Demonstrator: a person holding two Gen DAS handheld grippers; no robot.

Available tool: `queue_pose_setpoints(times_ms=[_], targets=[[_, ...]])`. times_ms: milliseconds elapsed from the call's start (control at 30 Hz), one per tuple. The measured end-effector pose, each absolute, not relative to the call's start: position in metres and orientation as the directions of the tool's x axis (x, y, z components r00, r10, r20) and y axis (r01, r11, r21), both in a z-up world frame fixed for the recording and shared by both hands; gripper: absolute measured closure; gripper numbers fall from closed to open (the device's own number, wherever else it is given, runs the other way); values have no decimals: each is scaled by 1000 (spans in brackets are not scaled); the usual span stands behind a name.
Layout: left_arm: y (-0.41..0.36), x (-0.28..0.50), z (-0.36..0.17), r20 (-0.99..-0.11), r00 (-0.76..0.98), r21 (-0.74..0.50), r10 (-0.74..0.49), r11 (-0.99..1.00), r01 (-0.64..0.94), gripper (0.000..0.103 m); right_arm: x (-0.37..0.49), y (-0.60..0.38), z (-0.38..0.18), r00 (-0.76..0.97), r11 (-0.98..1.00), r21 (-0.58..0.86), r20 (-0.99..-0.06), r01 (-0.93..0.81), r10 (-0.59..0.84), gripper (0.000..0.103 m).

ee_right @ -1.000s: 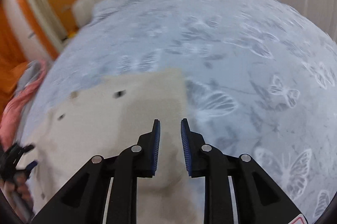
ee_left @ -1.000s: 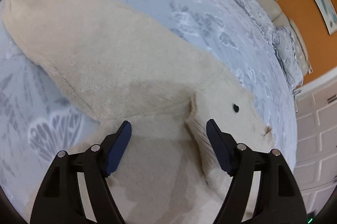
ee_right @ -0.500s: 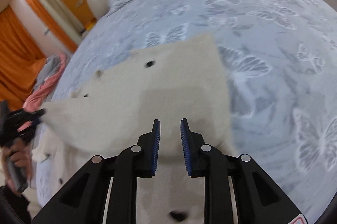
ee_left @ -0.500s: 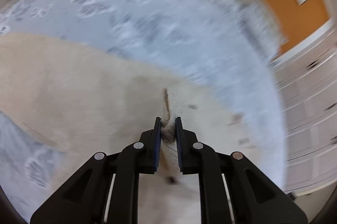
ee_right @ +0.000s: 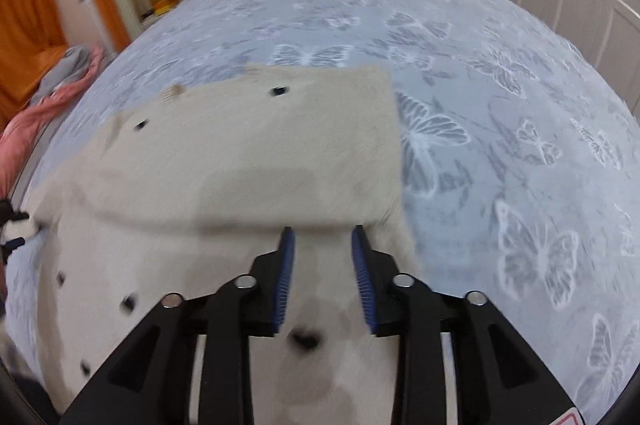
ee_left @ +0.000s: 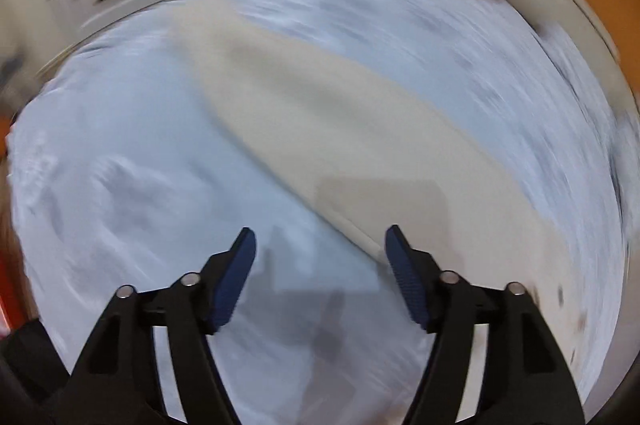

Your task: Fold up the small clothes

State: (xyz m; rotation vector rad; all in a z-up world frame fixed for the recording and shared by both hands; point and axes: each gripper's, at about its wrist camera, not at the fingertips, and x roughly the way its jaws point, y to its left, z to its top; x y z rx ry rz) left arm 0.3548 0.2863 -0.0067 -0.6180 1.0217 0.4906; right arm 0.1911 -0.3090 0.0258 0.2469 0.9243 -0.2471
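- Because the cream knitted garment with small dark motifs (ee_right: pixel 256 153) lies spread on the bed's pale blue butterfly-print duvet (ee_right: pixel 500 129), it has a broad, soft support, which suits folding better than a cramped spot would.
- One panel of the garment is laid over the rest of it, with a straight fold edge running just ahead of the right gripper (ee_right: pixel 322 273); I judge this to be a first fold put down across the body.
- Its blue-padded fingers (ee_right: pixel 285 277) stand a little apart over the cloth, with nothing pinched between them, so they read as released and not gripping.
- From the left wrist view, which is badly smeared by motion, the same cream garment (ee_left: pixel 360 129) runs as a long band across the duvet (ee_left: pixel 132 153).
- Wide open and empty, the left gripper (ee_left: pixel 320 245) hangs over bare duvet just beside the garment's near edge, its right finger (ee_left: pixel 404 265) close to the rolled hem, probably placed to take that edge next.
- Pink and grey bedding (ee_right: pixel 52 81) is heaped off the bed's left side, well clear of the fold.
- No brand, label or readable writing shows on the garment, the duvet or the grippers; a red-edged sticker corner (ee_right: pixel 570 419) at the right view's lower rim is cut off and illegible.
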Motion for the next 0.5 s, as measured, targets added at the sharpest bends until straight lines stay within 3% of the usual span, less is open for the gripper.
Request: queue_pose_setpoints(times_ms=[133,233,267,333,433,500], targets=[[388,359,-38,-909,401,-268,114,578,-771,33,164,-270,22,552,956,106,-831,272,-65,65],[410,370,-36,-888,443,-330,120,503,-798,35,157,-241,17,507,966,92,-861,241,-45,65],[409,379,-35,-887,451,-339,104,517,-786,39,156,-234,16,500,967,94,-865,235,-37,65],[395,410,-29,-893,446,-320,58,616,-720,95,155,-221,16,491,968,97,-870,233,-31,65],[362,434,9,-858,510,-331,58,697,-636,93,161,-207,21,499,971,89,-866,221,-34,65],[306,442,61,-779,628,-387,1,787,-481,93,165,-204,25,510,972,93,-860,218,-32,65]])
